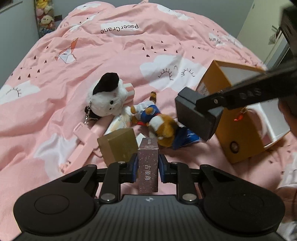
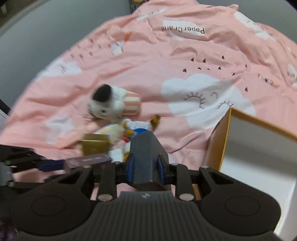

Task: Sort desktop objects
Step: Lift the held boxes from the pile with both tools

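A pink duvet (image 1: 115,61), printed with white clouds and the words "Paper Crane", is spread over the whole bed. A column of stuffed toys (image 1: 44,16) is seen against the grey wall (image 1: 16,33) at the far left corner.

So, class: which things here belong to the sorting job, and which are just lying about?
In the job:
left gripper shut on purple box
right gripper shut on dark grey box
orange box
gold box
white plush
brown plush

Lying about:
pink duvet

Both wrist views steeply down, sharing quilt (image 1: 130,55).
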`<action>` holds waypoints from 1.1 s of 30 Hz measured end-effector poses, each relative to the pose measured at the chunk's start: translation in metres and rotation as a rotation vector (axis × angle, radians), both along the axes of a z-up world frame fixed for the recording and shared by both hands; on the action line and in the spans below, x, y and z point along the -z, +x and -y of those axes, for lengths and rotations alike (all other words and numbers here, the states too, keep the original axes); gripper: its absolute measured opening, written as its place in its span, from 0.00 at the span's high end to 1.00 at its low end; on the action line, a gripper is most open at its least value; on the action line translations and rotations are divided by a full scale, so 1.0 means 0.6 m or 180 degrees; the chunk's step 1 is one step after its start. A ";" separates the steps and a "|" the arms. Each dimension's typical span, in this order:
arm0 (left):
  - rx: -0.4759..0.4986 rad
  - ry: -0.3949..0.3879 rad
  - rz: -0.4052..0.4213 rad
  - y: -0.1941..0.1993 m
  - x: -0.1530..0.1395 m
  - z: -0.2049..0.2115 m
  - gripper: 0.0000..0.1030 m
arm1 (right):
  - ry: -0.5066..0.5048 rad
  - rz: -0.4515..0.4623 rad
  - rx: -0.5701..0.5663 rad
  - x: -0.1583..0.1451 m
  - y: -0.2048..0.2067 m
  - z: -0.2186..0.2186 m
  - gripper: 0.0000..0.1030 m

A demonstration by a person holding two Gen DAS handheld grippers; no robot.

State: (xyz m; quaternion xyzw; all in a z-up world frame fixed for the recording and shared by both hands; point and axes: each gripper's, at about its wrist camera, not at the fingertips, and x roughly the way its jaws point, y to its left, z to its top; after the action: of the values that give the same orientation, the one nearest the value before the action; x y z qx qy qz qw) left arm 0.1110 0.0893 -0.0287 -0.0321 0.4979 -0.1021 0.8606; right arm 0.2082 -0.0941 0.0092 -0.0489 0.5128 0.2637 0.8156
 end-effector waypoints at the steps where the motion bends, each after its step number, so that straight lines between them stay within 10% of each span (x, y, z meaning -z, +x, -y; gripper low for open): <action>1: -0.0022 -0.0068 -0.0029 -0.003 -0.005 -0.003 0.75 | 0.0159 -0.0097 0.0035 -0.002 -0.008 0.006 0.73; 10: 0.0086 -0.0157 -0.0155 0.004 0.008 0.022 0.75 | 0.0033 -0.0463 0.0165 0.071 -0.041 0.008 0.74; 33: 0.0085 -0.0254 -0.0094 0.021 0.049 0.028 0.74 | -0.0787 0.0078 -0.0617 0.092 -0.087 -0.053 0.59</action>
State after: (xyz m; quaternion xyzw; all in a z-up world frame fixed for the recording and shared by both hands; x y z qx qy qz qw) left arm 0.1236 0.0725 -0.0582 -0.0612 0.5064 -0.1328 0.8498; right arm 0.1561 -0.0626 -0.0461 -0.2015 0.5242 0.2754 0.7803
